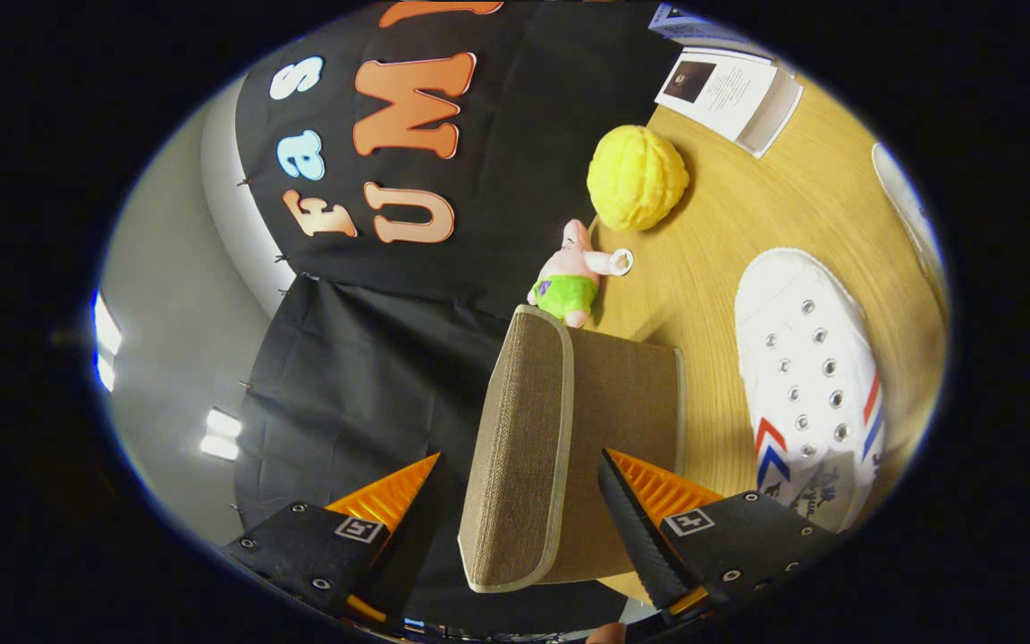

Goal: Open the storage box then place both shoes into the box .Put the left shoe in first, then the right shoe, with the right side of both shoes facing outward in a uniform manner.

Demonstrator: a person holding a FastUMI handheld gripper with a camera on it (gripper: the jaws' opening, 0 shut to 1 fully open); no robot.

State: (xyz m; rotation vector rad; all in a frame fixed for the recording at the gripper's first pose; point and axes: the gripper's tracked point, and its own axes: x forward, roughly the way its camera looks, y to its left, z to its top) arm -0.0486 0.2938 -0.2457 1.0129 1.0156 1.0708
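Observation:
The view is rolled sideways, with the wooden table (747, 206) standing on the right. A brown fabric storage box (627, 394) rests on it, and its thick lid (515, 447) with pale trim lies on the side away from the table. My gripper (518, 458) is open and straddles the lid's near edge: one finger is outside the lid, the other in front of the box wall. I see a gap beside the outer finger. A white canvas shoe (806, 376) with red and blue stripes lies on the table beside the box. A second white shape (907, 201) sits farther off.
A yellow plush ball (638, 177) and a small pink and green plush toy (569, 273) sit on the table beyond the box. Printed booklets (730, 89) lie at the far end. Black cloth (372, 358) hangs behind the table, next to a grey wall.

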